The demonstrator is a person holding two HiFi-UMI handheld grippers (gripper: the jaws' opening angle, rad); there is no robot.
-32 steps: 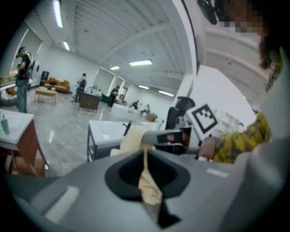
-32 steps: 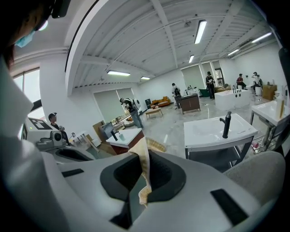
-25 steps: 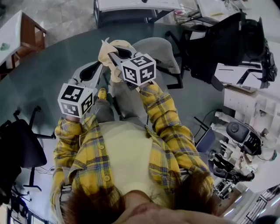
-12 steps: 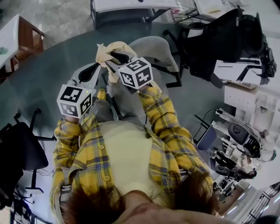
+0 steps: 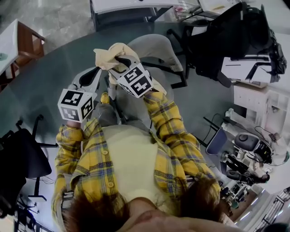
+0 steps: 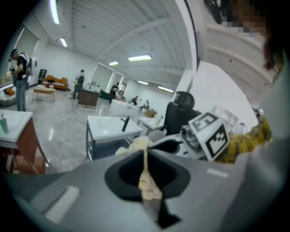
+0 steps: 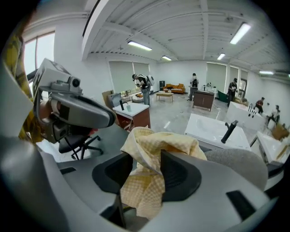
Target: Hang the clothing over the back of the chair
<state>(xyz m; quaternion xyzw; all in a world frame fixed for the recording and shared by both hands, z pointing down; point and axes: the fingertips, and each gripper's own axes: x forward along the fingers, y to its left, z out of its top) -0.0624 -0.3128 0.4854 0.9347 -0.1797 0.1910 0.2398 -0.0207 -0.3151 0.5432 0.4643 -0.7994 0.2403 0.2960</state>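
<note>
A pale yellow checked cloth hangs bunched in front of me, just left of the grey chair's back. My right gripper has the bunch between its jaws, which are opening; the fabric drapes loosely over one finger. The chair back shows low at the right in the right gripper view. My left gripper sits lower left of it, shut on a thin strip of the cloth. From the left gripper the strip runs up to the bunch.
Black office chairs stand at the right and lower left. A white desk with wooden sides is at far left, another white desk at the top. Equipment crowds the lower right.
My right gripper has moved left and a little down with the cloth, and its marker cube has rolled. The left gripper has stayed almost still.
</note>
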